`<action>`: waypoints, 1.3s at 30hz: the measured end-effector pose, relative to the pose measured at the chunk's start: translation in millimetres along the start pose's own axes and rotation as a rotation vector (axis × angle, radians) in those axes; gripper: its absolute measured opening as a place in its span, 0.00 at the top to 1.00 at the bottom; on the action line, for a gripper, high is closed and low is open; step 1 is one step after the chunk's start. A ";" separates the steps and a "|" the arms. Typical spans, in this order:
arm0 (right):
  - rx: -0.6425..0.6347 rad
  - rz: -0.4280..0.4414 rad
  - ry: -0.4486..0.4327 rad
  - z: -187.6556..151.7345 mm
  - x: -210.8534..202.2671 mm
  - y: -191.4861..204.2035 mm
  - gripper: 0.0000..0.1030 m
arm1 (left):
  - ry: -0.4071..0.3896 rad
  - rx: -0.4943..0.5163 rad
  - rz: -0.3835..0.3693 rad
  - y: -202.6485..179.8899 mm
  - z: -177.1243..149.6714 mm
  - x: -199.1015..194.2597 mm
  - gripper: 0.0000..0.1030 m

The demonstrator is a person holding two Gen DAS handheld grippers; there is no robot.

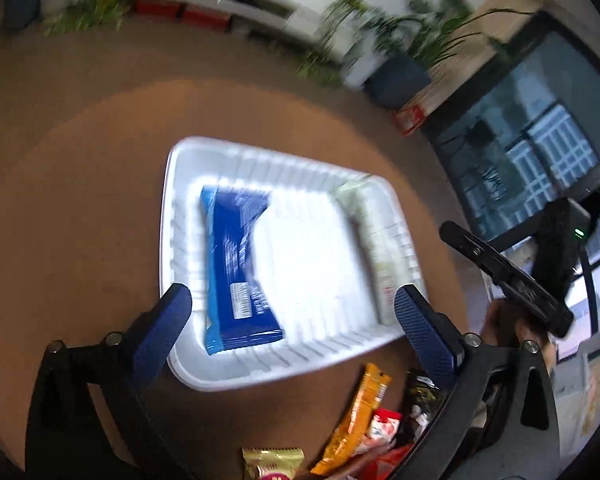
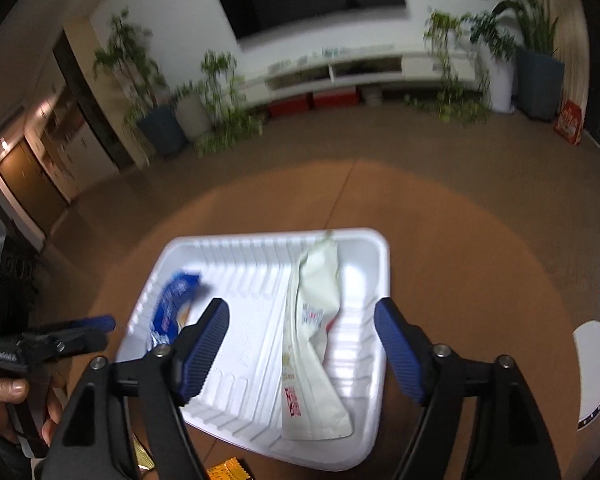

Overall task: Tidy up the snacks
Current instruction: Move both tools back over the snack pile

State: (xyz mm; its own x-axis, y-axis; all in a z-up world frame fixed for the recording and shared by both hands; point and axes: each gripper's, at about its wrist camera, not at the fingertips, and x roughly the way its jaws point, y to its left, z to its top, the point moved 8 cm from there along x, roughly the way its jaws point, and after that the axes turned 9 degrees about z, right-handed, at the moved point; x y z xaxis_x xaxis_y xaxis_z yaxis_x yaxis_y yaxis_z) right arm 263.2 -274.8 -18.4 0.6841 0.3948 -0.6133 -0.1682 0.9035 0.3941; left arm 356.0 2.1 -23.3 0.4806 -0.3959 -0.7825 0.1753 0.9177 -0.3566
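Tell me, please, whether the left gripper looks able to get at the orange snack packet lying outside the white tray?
Probably yes. The left gripper is open and empty, and the orange packet lies uncovered on the table beside the white tray, below the gripper's right finger, though other wrappers crowd it.

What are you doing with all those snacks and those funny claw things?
A person is sorting snacks into a white tray on a brown table, using a two-finger gripper in each hand. Two are already in: a blue packet on one side and a long pale packet on the other. Both the left gripper and the right gripper are open and holding nothing, above the tray. More snacks, like an orange packet, wait on the table beside the tray.
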 end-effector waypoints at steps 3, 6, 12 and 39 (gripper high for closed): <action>0.033 0.013 -0.088 6.8 -33.5 -4.1 0.18 | -0.168 0.059 0.031 -2.4 -6.0 -55.7 0.00; 0.062 0.032 -0.145 1.4 -68.2 -4.3 0.17 | -0.150 0.070 0.106 2.2 -41.4 -99.1 0.00; 0.015 -0.020 -0.206 -33.4 -109.9 26.7 0.20 | -0.194 -0.073 0.183 9.8 -143.7 -158.2 0.00; -0.106 -0.104 -0.072 -172.9 -113.3 78.6 0.21 | -0.073 0.079 0.445 -52.4 -263.9 -71.4 0.18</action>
State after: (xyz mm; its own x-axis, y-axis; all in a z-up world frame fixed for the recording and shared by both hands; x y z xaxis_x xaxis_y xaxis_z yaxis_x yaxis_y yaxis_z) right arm 49.7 -219.8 -36.3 0.7503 0.2883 -0.5949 -0.1647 0.9531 0.2541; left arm 85.8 -26.8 -83.5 0.5830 0.0381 -0.8116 0.0016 0.9988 0.0480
